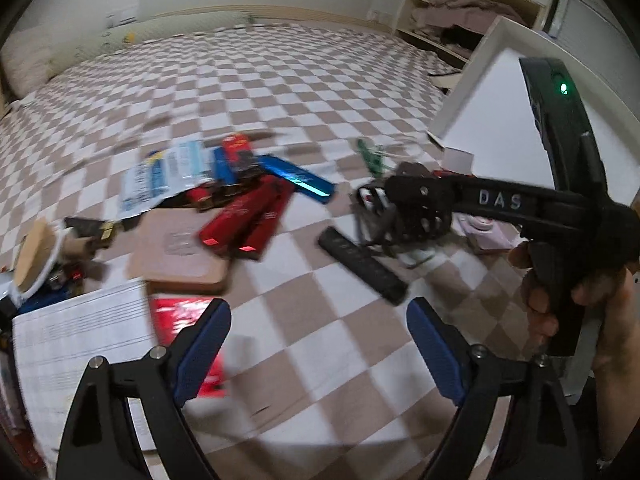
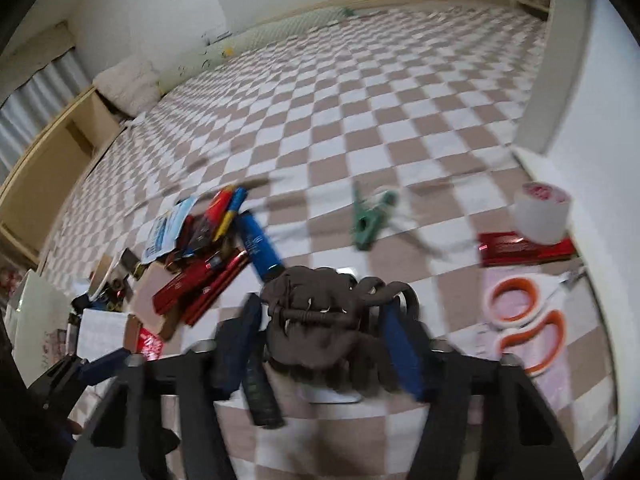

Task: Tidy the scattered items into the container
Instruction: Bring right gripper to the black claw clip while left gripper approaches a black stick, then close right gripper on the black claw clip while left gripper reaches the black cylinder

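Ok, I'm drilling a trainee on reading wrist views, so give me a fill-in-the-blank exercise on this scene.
1. The scissors have ____ handles.
2. The left gripper is ____, with nothing between its fingers.
3. The dark hair claw is gripped by the ____ gripper.
4. The bedsheet has a ____ pattern.

Missing words: orange; open; right; checkered.

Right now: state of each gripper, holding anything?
Left gripper: open, nothing between the pads.
Right gripper: closing around the dark claw hair clip; blur hides whether the pads press it yet.
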Demonstrator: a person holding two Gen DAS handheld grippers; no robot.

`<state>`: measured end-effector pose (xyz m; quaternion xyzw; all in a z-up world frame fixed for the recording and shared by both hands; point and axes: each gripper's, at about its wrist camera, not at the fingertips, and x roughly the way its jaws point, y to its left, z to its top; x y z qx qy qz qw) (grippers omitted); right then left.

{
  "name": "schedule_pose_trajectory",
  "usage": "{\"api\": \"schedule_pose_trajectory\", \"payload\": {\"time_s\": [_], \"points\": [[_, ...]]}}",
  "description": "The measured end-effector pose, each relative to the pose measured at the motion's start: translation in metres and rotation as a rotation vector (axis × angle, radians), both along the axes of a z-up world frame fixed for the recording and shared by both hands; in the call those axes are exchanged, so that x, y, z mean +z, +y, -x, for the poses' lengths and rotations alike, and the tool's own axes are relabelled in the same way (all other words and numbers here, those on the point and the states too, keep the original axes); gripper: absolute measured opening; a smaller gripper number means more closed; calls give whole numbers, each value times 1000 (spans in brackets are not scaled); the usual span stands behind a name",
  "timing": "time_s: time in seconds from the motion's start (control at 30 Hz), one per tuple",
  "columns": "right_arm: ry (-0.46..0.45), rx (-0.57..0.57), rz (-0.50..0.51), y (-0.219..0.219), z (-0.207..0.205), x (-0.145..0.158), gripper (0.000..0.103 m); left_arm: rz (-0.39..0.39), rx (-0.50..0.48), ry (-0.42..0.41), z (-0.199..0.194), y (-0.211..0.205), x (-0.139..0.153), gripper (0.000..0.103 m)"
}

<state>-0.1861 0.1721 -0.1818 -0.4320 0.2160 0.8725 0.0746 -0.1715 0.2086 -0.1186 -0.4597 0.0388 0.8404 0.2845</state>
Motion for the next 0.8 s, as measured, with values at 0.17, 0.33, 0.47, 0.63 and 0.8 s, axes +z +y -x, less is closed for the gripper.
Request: {"api": "schedule_pose_trajectory", "payload": {"time_s": [0.17,0.33,0.47,0.63,0.8], "points": [[26,-54,34,17,-14,2,55,-23,-34,-32,6,33,-5,83],[46,-81,67,25,-24,4,55,11,14,-96,17,57,-21,61],[53,-85,76,26,-27,4,55,27,34,-76,11,53,-28,49],[53,-82,83,26,-31,2,55,22,44,-68,7,34,-29,22],[54,-76,85,24,-33,2,55,42,-4,-45,-9,21,-25,22]]}}
